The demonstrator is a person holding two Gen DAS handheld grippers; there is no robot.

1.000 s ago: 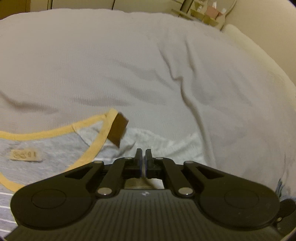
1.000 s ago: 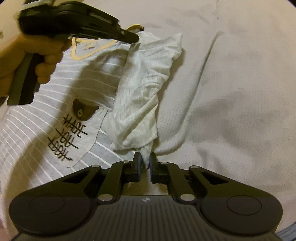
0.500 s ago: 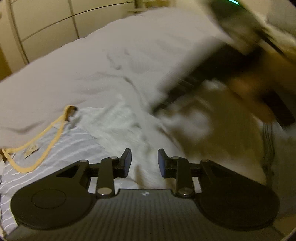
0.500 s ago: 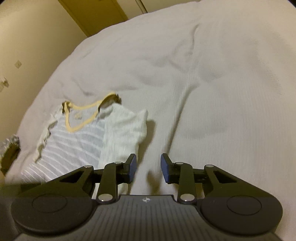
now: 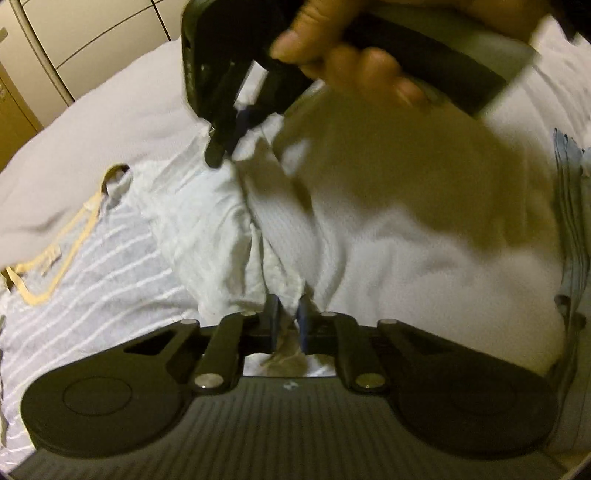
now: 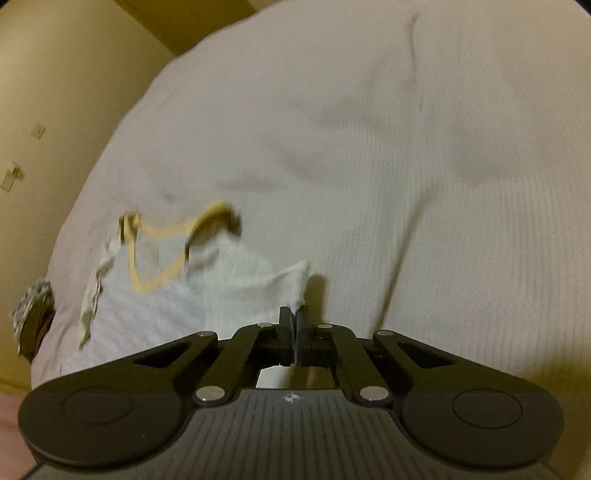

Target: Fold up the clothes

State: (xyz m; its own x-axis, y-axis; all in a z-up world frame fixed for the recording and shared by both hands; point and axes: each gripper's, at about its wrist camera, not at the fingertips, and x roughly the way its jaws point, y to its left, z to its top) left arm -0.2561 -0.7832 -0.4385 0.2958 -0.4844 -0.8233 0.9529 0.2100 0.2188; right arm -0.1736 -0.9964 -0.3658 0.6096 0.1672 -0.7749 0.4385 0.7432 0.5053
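Both jaws now closed on sleeve point(image 6: 258, 284)

Home bedroom: bed with white cover point(image 6: 406, 147), wardrobe doors point(image 5: 92, 33).

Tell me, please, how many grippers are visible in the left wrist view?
2. The left gripper is at bottom centre, cloth of the shirt between its fingers; the right gripper, in a hand, is top left.

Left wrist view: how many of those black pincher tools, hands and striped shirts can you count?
Pincher tools: 2, the left gripper and the right gripper
Hands: 1, the hand holding the right gripper
Striped shirts: 1, the striped shirt
Total: 4
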